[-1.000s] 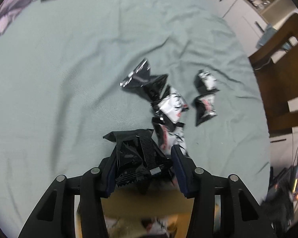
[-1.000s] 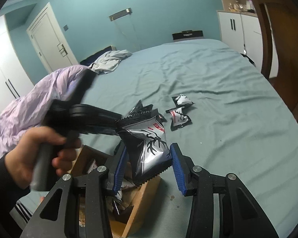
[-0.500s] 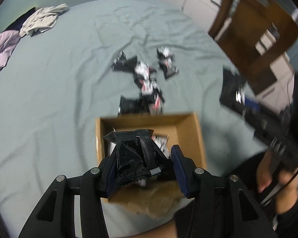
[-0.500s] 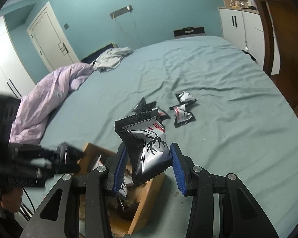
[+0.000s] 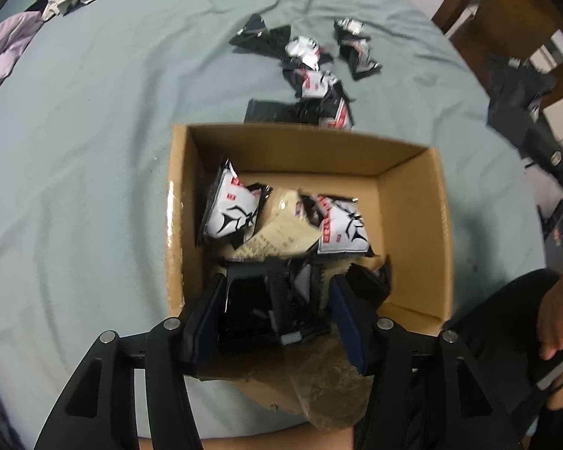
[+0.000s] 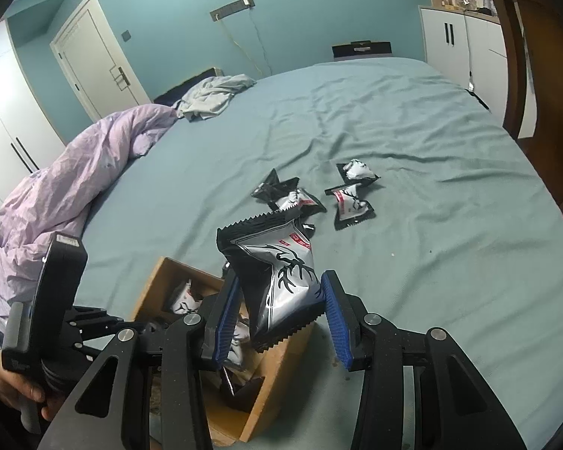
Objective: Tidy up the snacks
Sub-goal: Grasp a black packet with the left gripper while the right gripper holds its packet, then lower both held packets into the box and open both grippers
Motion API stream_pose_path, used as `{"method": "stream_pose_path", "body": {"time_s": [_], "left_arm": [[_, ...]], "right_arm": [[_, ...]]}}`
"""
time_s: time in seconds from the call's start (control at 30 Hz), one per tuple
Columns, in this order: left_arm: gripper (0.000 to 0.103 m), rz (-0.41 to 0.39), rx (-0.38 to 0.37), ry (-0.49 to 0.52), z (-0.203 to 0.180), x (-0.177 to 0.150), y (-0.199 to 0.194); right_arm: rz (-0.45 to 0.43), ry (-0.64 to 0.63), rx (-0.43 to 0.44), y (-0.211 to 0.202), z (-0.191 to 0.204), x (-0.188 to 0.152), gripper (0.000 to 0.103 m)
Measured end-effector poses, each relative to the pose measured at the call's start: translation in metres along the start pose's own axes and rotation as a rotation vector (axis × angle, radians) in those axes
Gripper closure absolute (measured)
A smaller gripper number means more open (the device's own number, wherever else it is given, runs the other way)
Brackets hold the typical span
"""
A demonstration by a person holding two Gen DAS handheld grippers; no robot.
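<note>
An open cardboard box sits on the teal bed sheet with several black-and-white snack packets inside. My left gripper points down into the box's near end. Its jaws are opening, and a black packet hangs loosely between them with a gap at the right pad. My right gripper is shut on a silver packet with a black antler print, held above the box's edge. Several loose packets lie on the sheet beyond the box.
A purple duvet is bunched at the left, with a grey garment behind it. A wooden chair stands to the right of the bed, near white cabinets. A hand grips the left tool.
My left gripper has travelled from above the loose packets to above the box, and its jaws have widened around the black packet. The right gripper has held still with the silver packet.
</note>
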State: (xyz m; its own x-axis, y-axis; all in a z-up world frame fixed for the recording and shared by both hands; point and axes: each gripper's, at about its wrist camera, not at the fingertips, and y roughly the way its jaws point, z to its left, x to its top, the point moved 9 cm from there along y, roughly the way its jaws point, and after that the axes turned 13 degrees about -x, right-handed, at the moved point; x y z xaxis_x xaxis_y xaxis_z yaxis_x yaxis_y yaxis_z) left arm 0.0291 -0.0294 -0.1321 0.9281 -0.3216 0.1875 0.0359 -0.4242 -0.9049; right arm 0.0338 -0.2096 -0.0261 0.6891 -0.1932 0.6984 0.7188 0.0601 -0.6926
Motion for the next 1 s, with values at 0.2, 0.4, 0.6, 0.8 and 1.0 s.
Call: {"method": "stream_pose_path", "body": {"time_s": [0.2,0.4,0.6,0.8,1.0], "left_arm": [[0.023,-0.214,0.024,-0.001,0.0,0.024,-0.054],[0.02,-0.269,0.179,-0.002,0.025,0.031,-0.07],[0.02,-0.243,0.194,-0.049,0.042,0.032,-0.063],[0.02,-0.288,0.242,-0.049,0.048,0.033,-0.075],[0.02,-0.26,0.245,-0.052,0.05,0.031,-0.069]], "right_arm": [[0.044,-0.043,0.047,0.007,0.012,-0.007,0.061],[0.187,-0.157,0.183,0.016,0.049,-0.029,0.061],[0.307,-0.249,0.253,0.03,0.078,-0.049,0.061],[0.396,-0.303,0.191,0.047,0.084,-0.061,0.06],[0.444,-0.321,0.232,0.047,0.093,-0.069,0.041]]}}
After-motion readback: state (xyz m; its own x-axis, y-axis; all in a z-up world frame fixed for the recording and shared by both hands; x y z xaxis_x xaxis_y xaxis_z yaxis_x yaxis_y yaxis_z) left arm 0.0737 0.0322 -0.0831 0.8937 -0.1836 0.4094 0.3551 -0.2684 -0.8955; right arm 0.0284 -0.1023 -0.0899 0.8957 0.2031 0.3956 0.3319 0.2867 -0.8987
